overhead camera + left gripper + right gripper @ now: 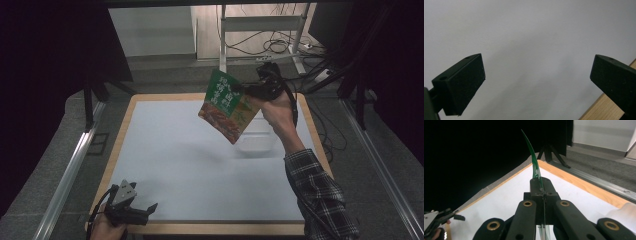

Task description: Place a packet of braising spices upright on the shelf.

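Already the pick-up looks done: the right hand-held gripper [246, 90] is clamped on the upper edge of a green food pouch [227, 106] and holds it in the air in the upper middle of the high view, above the far right part of the desk [175, 160]. Setting it down, perhaps in the clear plastic container [256, 142] just below it, seems to remain. The pouch is flat and glossy, printed with white characters and a picture of a reddish dish. Idle at lower left, the left hand-held gripper [145, 210] has its jaws spread wide over bare desk.
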The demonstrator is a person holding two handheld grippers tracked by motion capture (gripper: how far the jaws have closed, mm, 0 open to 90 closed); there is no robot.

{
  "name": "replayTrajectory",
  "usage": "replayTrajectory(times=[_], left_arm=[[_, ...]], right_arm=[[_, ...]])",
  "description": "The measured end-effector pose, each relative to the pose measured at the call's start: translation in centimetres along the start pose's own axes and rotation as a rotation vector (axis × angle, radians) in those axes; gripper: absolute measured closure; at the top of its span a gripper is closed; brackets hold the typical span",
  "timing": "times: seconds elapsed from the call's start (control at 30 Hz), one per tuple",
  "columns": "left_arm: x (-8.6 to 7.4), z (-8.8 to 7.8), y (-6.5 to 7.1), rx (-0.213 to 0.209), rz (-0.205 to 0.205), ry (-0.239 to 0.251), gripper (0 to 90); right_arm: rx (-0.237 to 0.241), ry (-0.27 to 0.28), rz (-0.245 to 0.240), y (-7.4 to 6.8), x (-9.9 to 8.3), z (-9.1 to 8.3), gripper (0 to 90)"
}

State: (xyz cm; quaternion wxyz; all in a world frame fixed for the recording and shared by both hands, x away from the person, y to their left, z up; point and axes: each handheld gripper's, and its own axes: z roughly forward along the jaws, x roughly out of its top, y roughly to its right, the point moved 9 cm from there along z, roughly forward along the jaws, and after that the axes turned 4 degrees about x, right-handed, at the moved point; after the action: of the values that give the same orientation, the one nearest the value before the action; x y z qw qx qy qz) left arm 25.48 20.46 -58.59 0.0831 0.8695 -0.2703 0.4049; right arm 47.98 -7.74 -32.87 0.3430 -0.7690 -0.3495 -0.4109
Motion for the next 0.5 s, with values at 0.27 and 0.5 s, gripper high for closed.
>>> replayTrajectory(times=[0.27,0.5], left_arm=[[0.0,0.0,0.0,-0.002,0.003,-0.001,0.0],[0.0,0.0,0.0,-0.004,0.006,-0.003,0.0]], right_arm=[[-0.048,0.013,-0.011,2.1,1.1,-0.7,88.9],[-0.08,0.018,0.0,4.1,0.9,-1.6,88.9]])
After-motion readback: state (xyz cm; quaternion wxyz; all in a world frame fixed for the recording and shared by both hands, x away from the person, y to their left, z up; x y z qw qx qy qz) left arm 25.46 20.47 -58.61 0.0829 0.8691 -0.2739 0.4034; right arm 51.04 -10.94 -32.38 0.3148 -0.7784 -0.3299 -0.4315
